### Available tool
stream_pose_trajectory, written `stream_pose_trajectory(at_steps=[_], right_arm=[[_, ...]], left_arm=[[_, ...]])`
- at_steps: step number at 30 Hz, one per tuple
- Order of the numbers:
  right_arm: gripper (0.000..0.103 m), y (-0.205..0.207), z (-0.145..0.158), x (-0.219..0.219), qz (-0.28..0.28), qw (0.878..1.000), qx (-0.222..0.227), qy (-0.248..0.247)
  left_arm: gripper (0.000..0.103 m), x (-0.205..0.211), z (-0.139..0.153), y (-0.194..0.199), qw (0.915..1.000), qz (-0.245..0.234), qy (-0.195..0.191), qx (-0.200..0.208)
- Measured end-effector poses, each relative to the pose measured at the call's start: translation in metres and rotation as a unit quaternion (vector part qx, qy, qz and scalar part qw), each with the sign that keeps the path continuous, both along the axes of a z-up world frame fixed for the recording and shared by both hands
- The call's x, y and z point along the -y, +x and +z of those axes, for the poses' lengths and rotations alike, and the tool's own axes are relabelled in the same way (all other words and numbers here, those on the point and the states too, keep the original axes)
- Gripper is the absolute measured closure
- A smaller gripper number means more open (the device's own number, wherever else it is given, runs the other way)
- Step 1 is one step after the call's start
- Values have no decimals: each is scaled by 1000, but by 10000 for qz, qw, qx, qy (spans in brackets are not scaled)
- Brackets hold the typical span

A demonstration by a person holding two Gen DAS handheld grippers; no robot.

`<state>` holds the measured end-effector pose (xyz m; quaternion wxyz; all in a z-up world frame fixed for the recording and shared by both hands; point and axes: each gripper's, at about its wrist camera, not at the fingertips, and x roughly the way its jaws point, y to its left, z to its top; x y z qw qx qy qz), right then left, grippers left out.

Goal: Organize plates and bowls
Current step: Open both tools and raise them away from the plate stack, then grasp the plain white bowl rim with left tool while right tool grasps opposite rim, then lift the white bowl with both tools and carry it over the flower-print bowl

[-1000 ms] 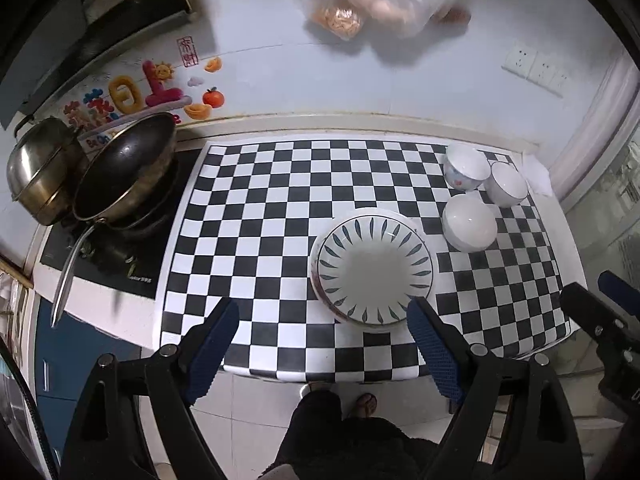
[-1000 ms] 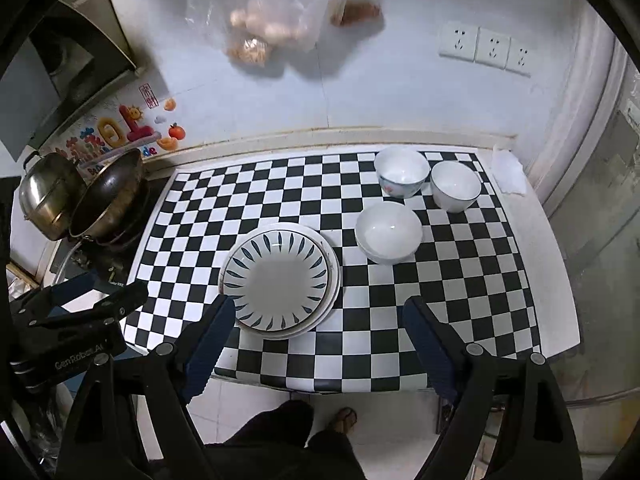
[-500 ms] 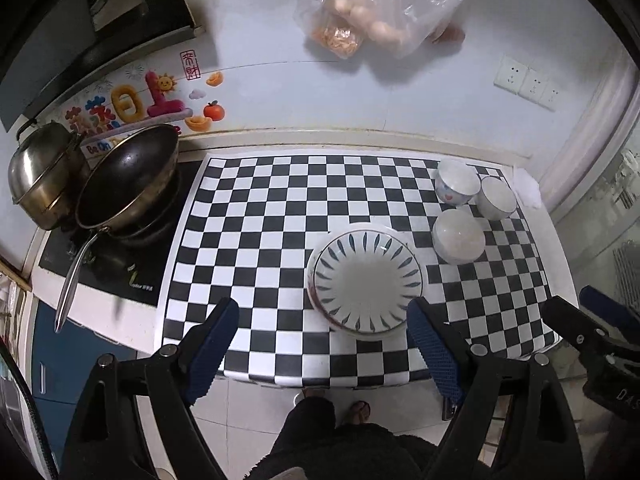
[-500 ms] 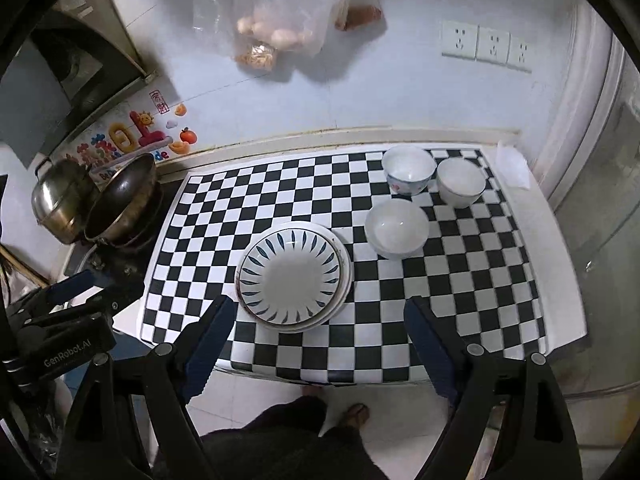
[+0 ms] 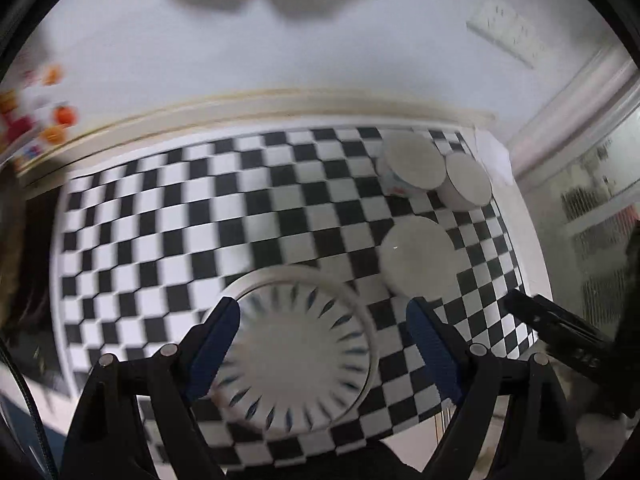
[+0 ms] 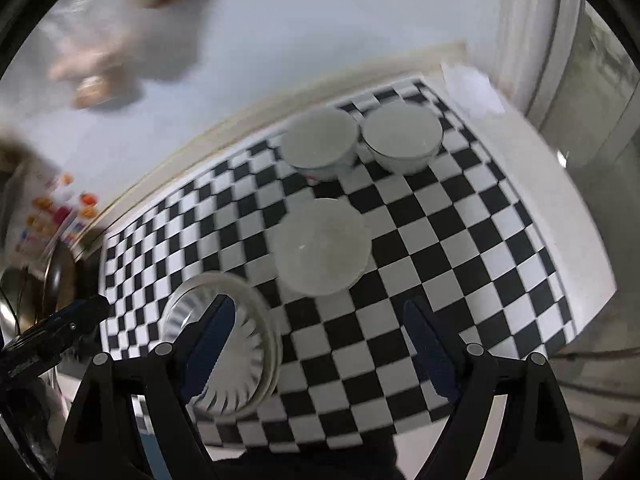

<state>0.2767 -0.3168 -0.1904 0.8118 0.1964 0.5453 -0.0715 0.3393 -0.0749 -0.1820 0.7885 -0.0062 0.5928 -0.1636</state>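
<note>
Both views motion-blurred. Left gripper (image 5: 322, 320) w/ blue-padded fingers wide apart, nothing between them, hovering over the blue-leaf patterned plate (image 5: 296, 356), which sits near the front edge of the checkered counter (image 5: 160, 216). Right gripper (image 6: 316, 322) also spread wide, empty, above the counter just in front of the near white bowl (image 6: 322, 246). Two more bowls at the back: floral-print bowl (image 6: 320, 144) and plain white bowl (image 6: 402, 136), just beside each other (touching or not, can't tell). Plate is left of the near bowl. Wall socket (image 5: 506, 36) on the wall at upper right.
</note>
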Motion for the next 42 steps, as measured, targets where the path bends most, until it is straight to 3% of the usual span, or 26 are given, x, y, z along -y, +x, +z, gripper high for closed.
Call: stream_pose_trajectory(at_steps=[5, 8, 12, 14, 18, 20, 26, 33, 42], right_arm=[[16, 41, -54, 32, -262, 9982, -453, 293], [21, 61, -86, 47, -224, 9958, -741, 480], [46, 81, -118, 58, -6, 9917, -1047, 746], [56, 90, -132, 62, 157, 9893, -1170, 852], [86, 105, -154, 67, 430, 9838, -1372, 1075], [92, 111, -161, 68, 553, 9818, -1459, 1080], [93, 110, -162, 67, 966, 9769, -1573, 1075], [93, 71, -144, 76, 1265, 9721, -1641, 1103], [93, 31, -146, 96, 1337, 9679, -1810, 1115]], left_arm=[[29, 44, -58, 45, 9967, -404, 132, -697], [50, 64, -92, 59, 9925, -411, 137, -1147], [68, 88, -121, 64, 9872, -377, 172, -1543], [72, 98, -133, 65, 9853, -335, 166, -1665], [82, 108, -149, 70, 9828, -158, 167, -1834], [85, 112, -154, 70, 9817, -55, 109, -1899], [87, 119, -142, 52, 9844, 47, 253, -1743], [87, 128, -136, 14, 9803, -21, 228, -1963], [87, 146, -148, -20, 9753, -206, 372, -2168]])
